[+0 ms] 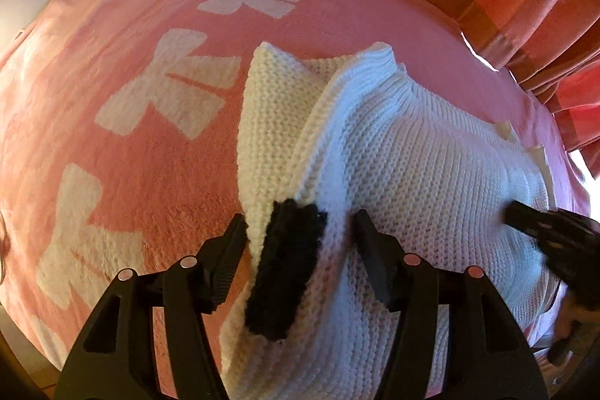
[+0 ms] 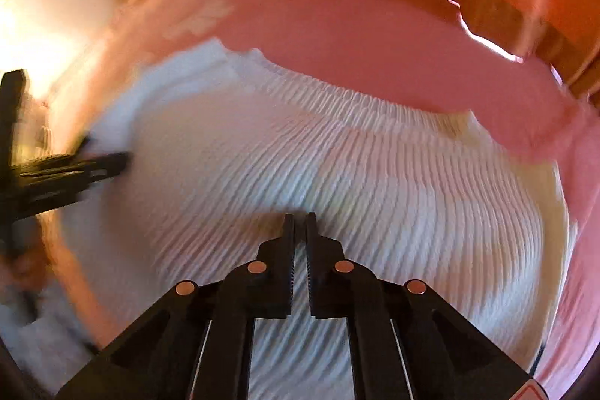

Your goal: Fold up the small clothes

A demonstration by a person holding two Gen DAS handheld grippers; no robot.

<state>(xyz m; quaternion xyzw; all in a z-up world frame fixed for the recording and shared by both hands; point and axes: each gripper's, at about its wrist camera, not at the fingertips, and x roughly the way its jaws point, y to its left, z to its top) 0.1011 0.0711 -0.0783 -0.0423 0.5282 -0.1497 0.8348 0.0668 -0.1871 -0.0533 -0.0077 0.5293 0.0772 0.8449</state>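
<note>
my left tool (image 1: 300, 216) stands wide, its jaws straddling a folded edge of the white ribbed knit sweater (image 1: 412, 167) with its black fuzzy patch (image 1: 285, 265) between them. my right tool (image 2: 299, 218) is pinched closed just over the sweater's middle, gripping nothing. the sweater lies on a pink bow-print blanket (image 1: 131, 36).

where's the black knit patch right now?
Left wrist view: black patch lies on the white sweater's left folded edge, between the left gripper's open fingers.
</note>
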